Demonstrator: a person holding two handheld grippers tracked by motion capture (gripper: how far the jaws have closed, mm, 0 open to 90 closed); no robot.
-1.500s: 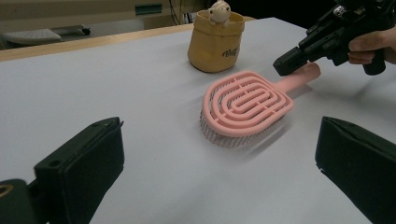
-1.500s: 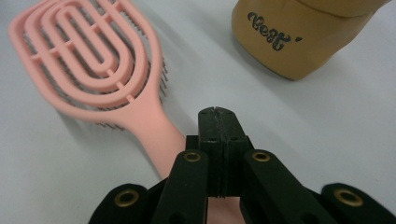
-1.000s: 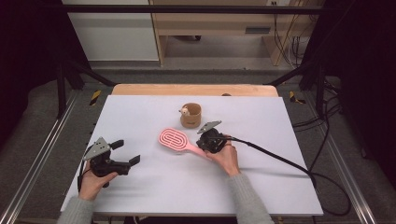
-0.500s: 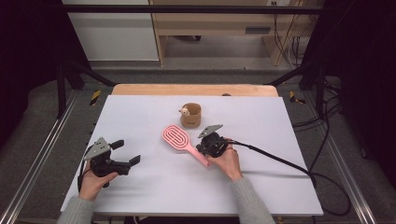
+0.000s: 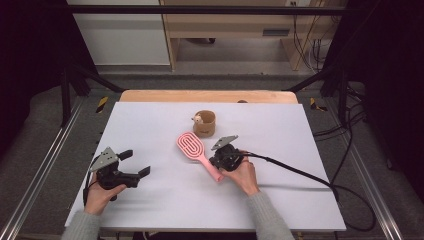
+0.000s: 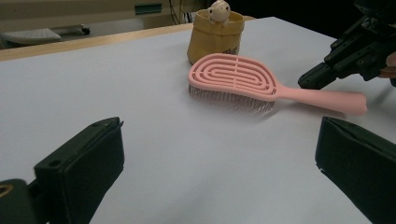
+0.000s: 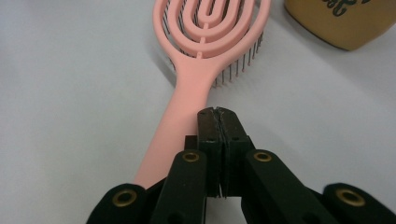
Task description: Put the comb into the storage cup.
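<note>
White laminate worktop [image 5: 150, 125] on a wooden bench, dark room behind. Pink plastic paddle hairbrush [image 5: 192, 147] lies bristles down mid-worktop, its head near a tan fabric pot with a small figure [image 5: 205, 123]. Right gripper [image 7: 217, 114] is pressed together with nothing between, its tips riding on the side of the brush handle. Left gripper [image 6: 215, 168] is spread, well apart. Risk: pushing with closed tips could slip off the handle or swing the head into the pot.
</note>
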